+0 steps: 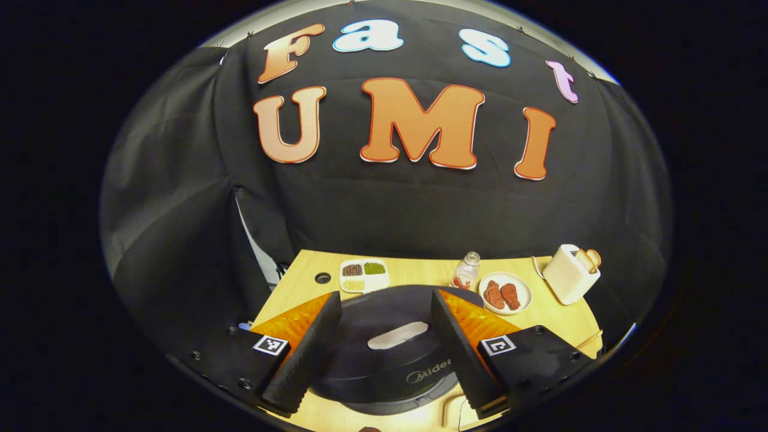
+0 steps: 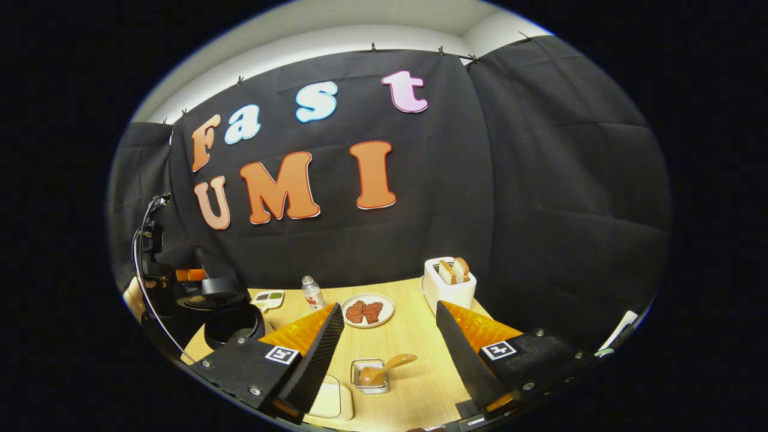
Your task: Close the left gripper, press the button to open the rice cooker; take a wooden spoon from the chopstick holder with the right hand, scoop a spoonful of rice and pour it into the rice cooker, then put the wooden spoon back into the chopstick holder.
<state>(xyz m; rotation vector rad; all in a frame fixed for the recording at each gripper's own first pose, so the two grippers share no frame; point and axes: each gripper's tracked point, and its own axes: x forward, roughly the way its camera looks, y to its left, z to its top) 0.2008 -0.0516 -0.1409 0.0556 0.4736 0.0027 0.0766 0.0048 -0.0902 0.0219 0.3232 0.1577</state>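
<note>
Rice cooker (image 1: 384, 354): lid down, unpressed.
Left gripper (image 1: 384, 336): jaws apart, above the lid.
Right gripper (image 2: 387, 348): jaws apart, empty.
Wooden spoon (image 2: 384, 369): at 12 o'clock, seemingly resting in a small holder (untouched).

wall: black cloth (image 2: 540, 180) pinned along its top edge, hanging in folds | above it: pale wall and ceiling strip (image 2: 360, 30) | furniture: light wooden table (image 2: 414, 336) against the cloth | light: even, indoor

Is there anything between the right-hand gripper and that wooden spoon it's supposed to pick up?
Nothing visible. In the right gripper view, the wooden spoon sits in its holder between the open right gripper fingers, with bare table around it.
</note>
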